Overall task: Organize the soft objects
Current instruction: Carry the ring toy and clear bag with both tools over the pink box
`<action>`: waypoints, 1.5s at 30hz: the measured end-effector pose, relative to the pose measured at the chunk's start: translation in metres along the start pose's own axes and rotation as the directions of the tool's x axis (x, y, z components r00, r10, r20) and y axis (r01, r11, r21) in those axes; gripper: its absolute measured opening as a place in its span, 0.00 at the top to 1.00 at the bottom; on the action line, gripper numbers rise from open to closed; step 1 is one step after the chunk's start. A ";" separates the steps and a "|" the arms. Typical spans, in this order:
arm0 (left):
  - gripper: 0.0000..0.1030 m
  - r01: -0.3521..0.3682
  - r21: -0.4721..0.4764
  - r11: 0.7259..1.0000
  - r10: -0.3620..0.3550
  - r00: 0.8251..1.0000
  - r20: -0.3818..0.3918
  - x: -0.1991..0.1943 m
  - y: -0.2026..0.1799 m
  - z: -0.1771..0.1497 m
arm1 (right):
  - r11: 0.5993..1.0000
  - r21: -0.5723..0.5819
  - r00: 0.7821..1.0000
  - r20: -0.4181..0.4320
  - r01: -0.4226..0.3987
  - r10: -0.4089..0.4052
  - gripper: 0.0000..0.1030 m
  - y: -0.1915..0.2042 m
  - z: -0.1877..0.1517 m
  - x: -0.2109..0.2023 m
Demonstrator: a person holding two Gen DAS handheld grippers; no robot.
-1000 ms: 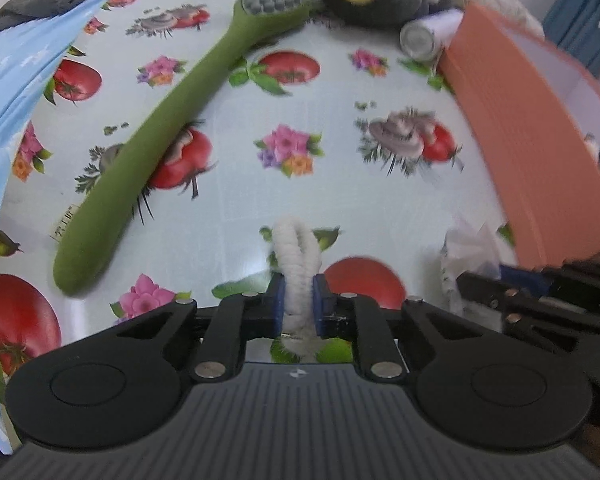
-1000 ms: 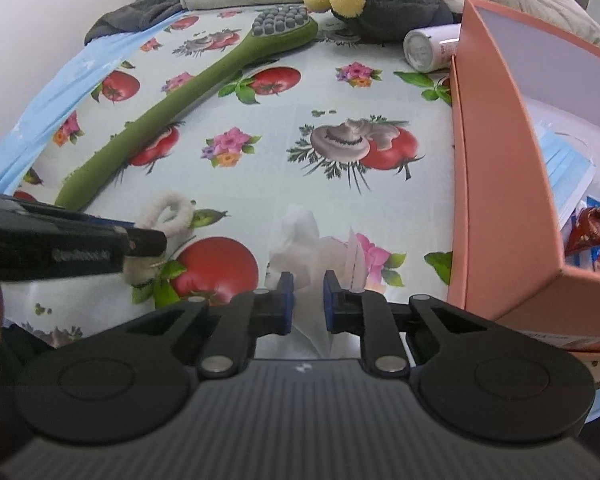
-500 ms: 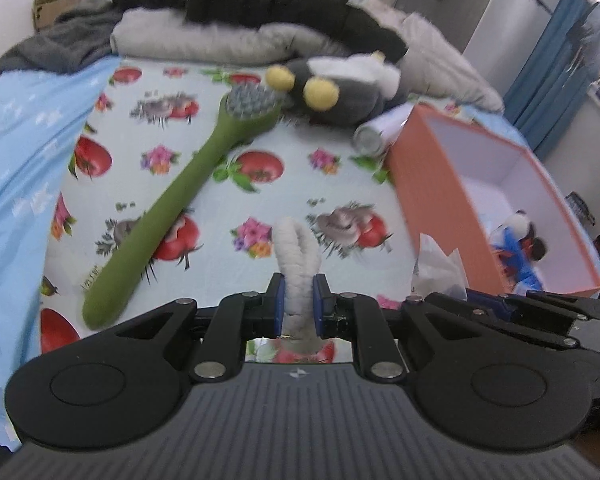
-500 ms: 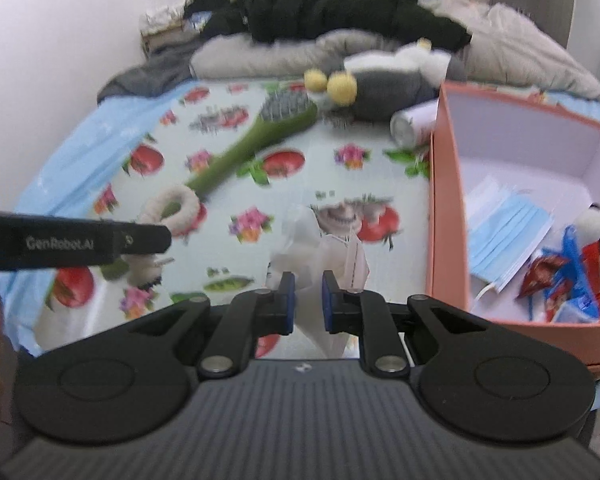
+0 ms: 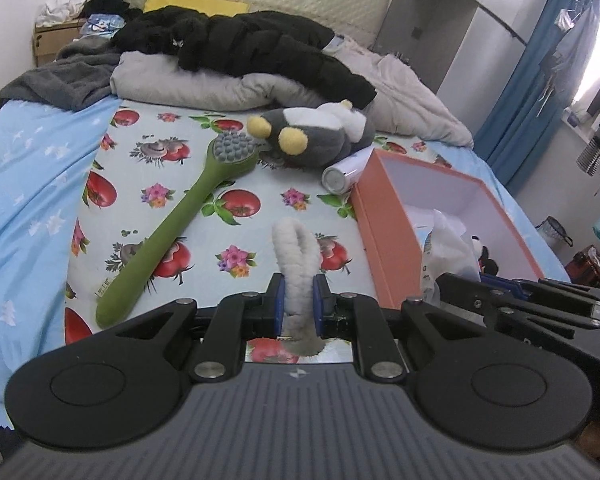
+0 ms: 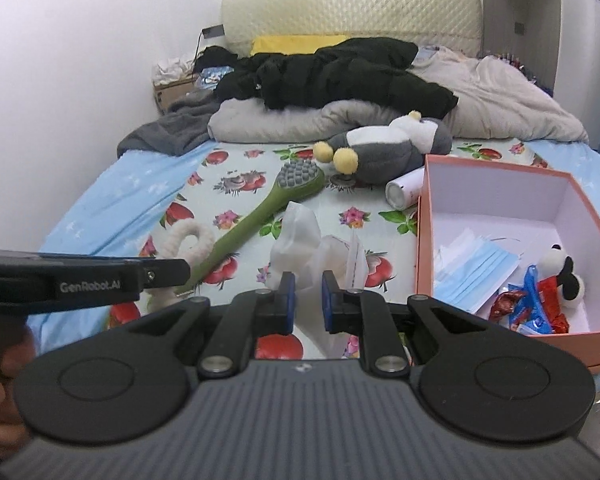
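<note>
Landmark: orange box [image 6: 452, 240], open, sitting on the fruit-print sheet [image 5: 236, 184].

Already in the box: blue face masks [image 6: 476, 268], a small black-and-white plush [image 6: 564, 272], some red and blue wrappers [image 6: 528, 304].

In hand, both lifted off the sheet:
- Left gripper [image 5: 299, 300] clamped on a white rope loop [image 5: 296, 252], loop sticking up past the pads, well left of the box.
- Right gripper [image 6: 308, 300] pinching a crumpled clear plastic bag [image 6: 316, 256], just left of the box's near wall (pads look closed on a thin fold; contact itself partly hidden).

Still out, left of or behind the box: green long-handled brush [image 5: 180, 228] lying diagonally, grey plush with yellow feet [image 5: 312, 140] behind it, white canister [image 5: 344, 172] touching the box's far corner (hard, likely not part of the sort).

Judgement: roughly midway. Two items carried, not yet dropped in; the big plush remains.
</note>
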State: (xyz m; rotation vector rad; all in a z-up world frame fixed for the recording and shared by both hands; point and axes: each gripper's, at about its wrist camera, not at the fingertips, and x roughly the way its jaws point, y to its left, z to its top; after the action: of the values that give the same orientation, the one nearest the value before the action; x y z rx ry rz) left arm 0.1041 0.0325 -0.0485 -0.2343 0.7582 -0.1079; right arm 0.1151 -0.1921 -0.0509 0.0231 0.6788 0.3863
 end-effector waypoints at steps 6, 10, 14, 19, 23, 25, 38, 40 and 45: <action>0.83 0.022 0.014 1.000 -0.022 1.000 0.016 -0.021 -0.010 0.003 | 1.000 0.024 1.000 0.021 0.006 -0.007 0.83 0.002 0.000 -0.019; 0.83 0.037 0.030 0.999 -0.038 0.999 0.028 -0.028 -0.018 0.007 | 0.999 0.040 0.999 0.041 0.009 -0.010 0.83 0.002 0.002 -0.029; 0.83 0.059 0.033 0.998 -0.060 0.998 0.033 -0.028 -0.030 0.006 | 0.999 0.044 0.998 0.055 0.018 -0.021 0.83 -0.002 0.002 -0.037; 0.83 0.107 0.036 0.994 -0.108 0.994 0.030 -0.020 -0.051 0.004 | 0.998 0.043 0.996 0.069 0.049 -0.051 0.83 -0.015 0.000 -0.049; 0.83 0.156 0.056 0.986 -0.156 0.988 0.006 -0.010 -0.074 0.003 | 0.995 0.066 0.993 0.079 0.079 -0.084 0.83 -0.033 -0.003 -0.061; 0.83 0.183 0.075 0.980 -0.183 0.983 -0.007 -0.005 -0.088 0.003 | 0.992 0.083 0.991 0.080 0.099 -0.105 0.83 -0.043 -0.005 -0.066; 0.83 0.266 0.142 0.954 -0.254 0.962 -0.098 0.043 -0.149 0.013 | 0.961 0.199 0.979 0.029 0.194 -0.204 0.83 -0.102 -0.023 -0.074; 0.83 0.265 0.147 0.953 -0.251 0.962 -0.109 0.055 -0.156 0.018 | 0.957 0.211 0.978 0.021 0.198 -0.207 0.83 -0.111 -0.023 -0.070; 0.83 0.258 0.150 0.954 -0.239 0.961 -0.137 0.091 -0.171 0.031 | 0.954 0.225 0.979 0.006 0.196 -0.202 0.83 -0.135 -0.014 -0.054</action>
State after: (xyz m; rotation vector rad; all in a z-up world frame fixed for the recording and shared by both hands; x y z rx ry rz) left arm 0.1895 -0.1444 -0.0448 -0.1644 0.8298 -0.4262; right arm 0.1144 -0.3381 -0.0487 0.1729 0.6866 0.1136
